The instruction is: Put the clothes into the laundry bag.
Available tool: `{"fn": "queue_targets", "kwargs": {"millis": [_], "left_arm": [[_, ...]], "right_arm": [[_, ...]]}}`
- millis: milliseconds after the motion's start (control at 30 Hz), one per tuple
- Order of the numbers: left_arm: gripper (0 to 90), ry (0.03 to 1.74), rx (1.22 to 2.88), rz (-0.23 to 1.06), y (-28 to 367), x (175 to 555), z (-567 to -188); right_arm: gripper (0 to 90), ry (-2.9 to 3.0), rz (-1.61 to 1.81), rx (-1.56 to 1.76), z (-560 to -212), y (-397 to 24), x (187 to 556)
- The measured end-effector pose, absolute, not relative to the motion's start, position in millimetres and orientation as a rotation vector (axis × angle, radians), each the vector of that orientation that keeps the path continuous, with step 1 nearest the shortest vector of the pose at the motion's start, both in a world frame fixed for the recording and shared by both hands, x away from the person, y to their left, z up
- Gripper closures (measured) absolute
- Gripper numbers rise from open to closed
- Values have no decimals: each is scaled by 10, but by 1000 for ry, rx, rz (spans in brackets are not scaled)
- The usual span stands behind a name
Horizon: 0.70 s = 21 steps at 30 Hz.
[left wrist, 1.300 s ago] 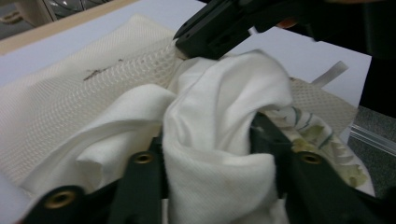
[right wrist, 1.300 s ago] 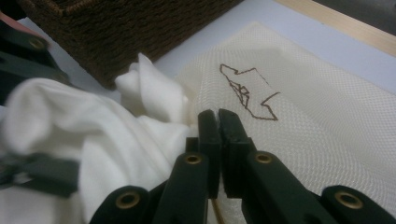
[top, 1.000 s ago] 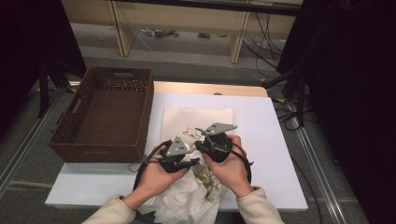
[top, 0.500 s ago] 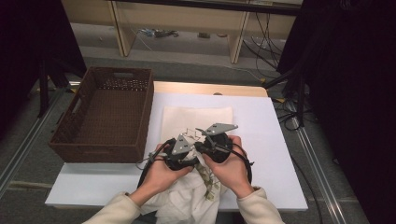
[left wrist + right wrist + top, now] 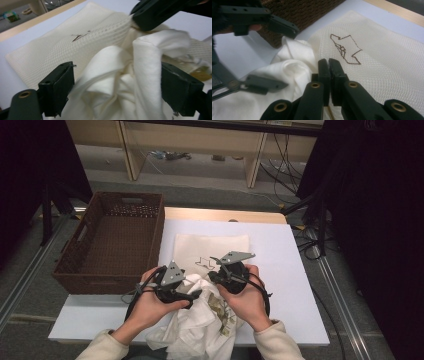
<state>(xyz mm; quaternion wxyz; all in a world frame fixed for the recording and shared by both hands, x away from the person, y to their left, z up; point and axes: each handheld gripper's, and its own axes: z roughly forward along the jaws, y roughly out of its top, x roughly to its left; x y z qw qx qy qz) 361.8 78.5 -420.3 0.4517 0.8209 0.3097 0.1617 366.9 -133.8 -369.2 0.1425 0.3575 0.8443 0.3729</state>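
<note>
A cream mesh bag [image 5: 220,247] with a dark line drawing lies flat on the white table [image 5: 280,270]. A crumpled white cloth [image 5: 200,330] is bunched at its near edge and hangs over the table's front. My left gripper [image 5: 192,297] has just been opening. In the left gripper view its jaws [image 5: 117,87] stand wide apart with folds of the white cloth [image 5: 117,75] loose between them. My right gripper [image 5: 212,276] is shut, and its jaws [image 5: 328,65] pinch the near edge of the mesh bag [image 5: 382,57].
A brown wicker basket [image 5: 160,235] stands empty on the table's left, close to my left hand. Bare table lies to the right of the bag. Beyond the table are shelf legs and cables on the floor.
My left gripper has opened its jaws and let go of the white cloth, and the hand has shifted left toward the basket. The right gripper has stayed put.
</note>
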Motion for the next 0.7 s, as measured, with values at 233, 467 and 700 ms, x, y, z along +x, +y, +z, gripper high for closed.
{"fn": "queue_targets", "kwargs": {"millis": [233, 467, 700], "left_arm": [[680, 761, 2068, 310, 689, 3550, -4217], [773, 732, 2076, 341, 452, 3402, -4054], [780, 784, 2100, 400, 328, 3628, -4227]], "right_arm": [[898, 2439, 1065, 1027, -3718, -1326, 3678], [898, 2424, 1076, 995, -3695, -1333, 3675], [899, 2443, 1091, 1024, -3683, -1293, 3627]]}}
